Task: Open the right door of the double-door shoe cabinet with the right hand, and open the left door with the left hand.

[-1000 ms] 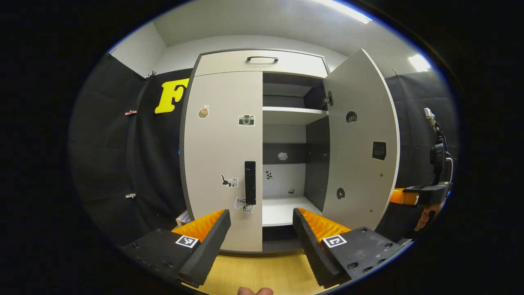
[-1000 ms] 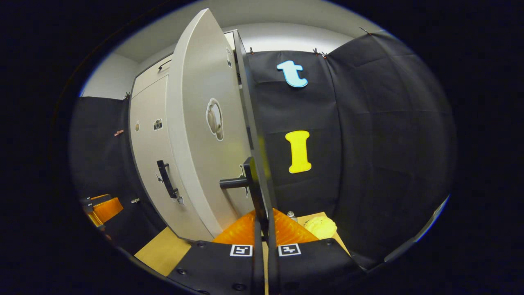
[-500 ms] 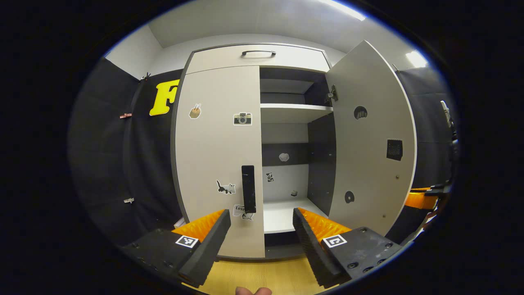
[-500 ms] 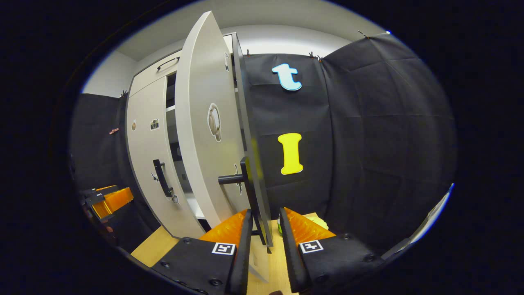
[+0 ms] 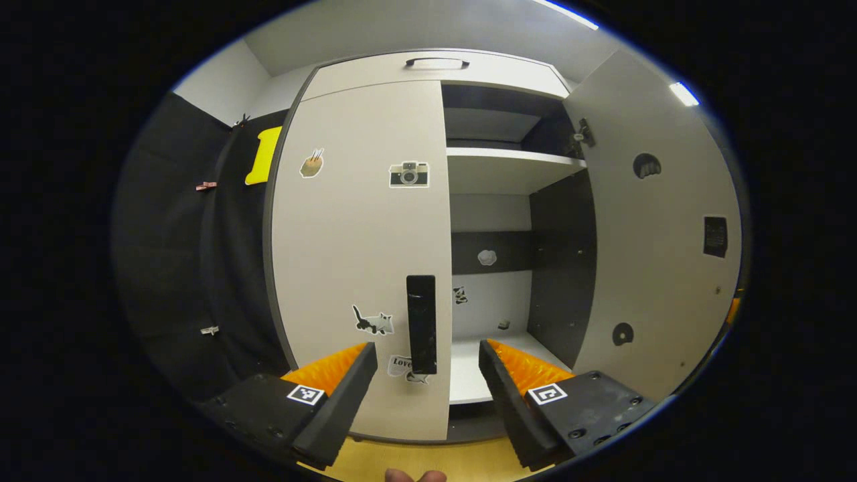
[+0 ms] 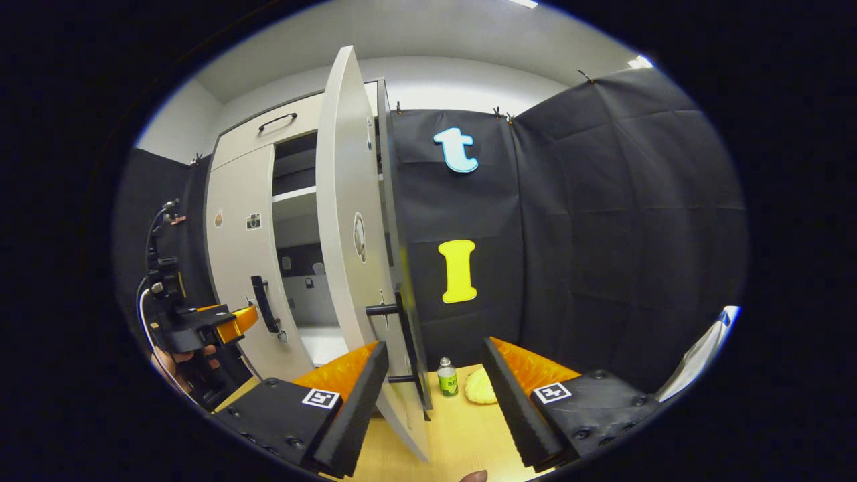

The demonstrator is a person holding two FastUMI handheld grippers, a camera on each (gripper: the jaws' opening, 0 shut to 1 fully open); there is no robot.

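Both grippers, our left (image 5: 427, 375) and our right (image 6: 434, 381), are wide apart and hold nothing, with the left door (image 5: 358, 254) closed and the right door (image 6: 351, 221) swung open.

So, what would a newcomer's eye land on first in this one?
Probably the cabinet's right door, swung wide open so the pale shelves show inside. Next, the left door, shut, dotted with stickers, its dark handle straight ahead of the open left tool. In the right gripper view, the open right tool flanks the right door's edge.
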